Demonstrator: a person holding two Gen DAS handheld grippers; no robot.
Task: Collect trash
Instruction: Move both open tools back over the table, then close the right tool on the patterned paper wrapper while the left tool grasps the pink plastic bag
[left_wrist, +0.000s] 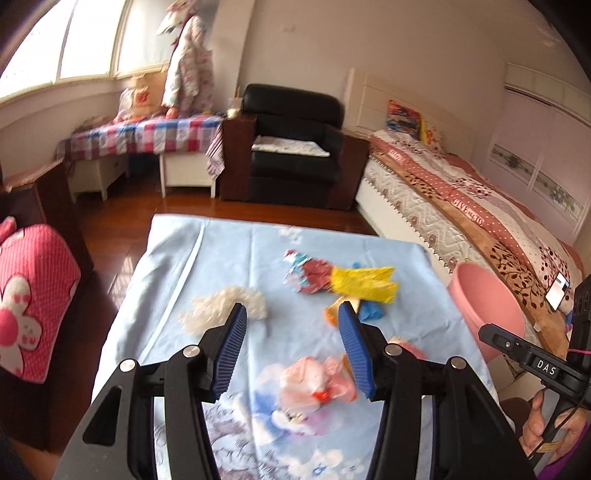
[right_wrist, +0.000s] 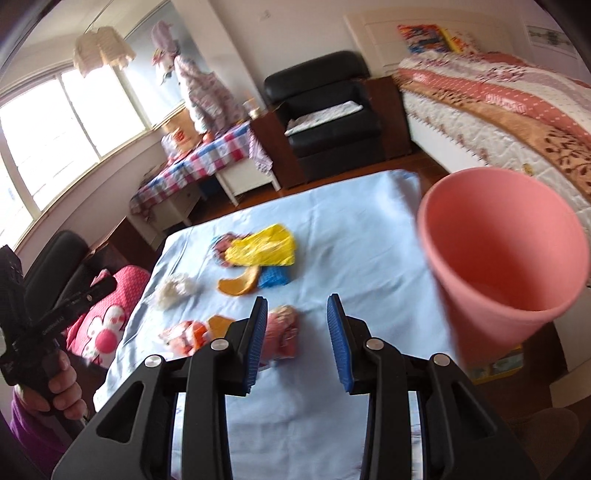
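— Trash lies scattered on the blue cloth (left_wrist: 221, 251): which piece is nearest?

— For the left gripper (left_wrist: 291, 306), the pink bag (left_wrist: 314, 380). In the left wrist view it lies on the cloth under the gap between the fingers, toward the right one and short of the tips. The fluff (left_wrist: 221, 306) shows behind its left fingertip, and the yellow bag (left_wrist: 364, 284) lies farther out.

— Jaws?

— Wide, with nothing between the pads. The right gripper (right_wrist: 297, 298) stands at a narrower gap, also empty.

— What has the right one got ahead?

— A pink wrapper (right_wrist: 284, 328), just beside its left finger and partly hidden behind it. Its long axis is too blurred to tell.

— And the bin?

— The pink bin (right_wrist: 480, 295) is off the cloth's right edge, between table and bed, mouth tipped toward the camera. I'd judge the right hand the nearer to it, and the left would have to cross the whole cloth.

— So?

— The left likely needs to draw back and drop onto the bag, since its tips are already past it.
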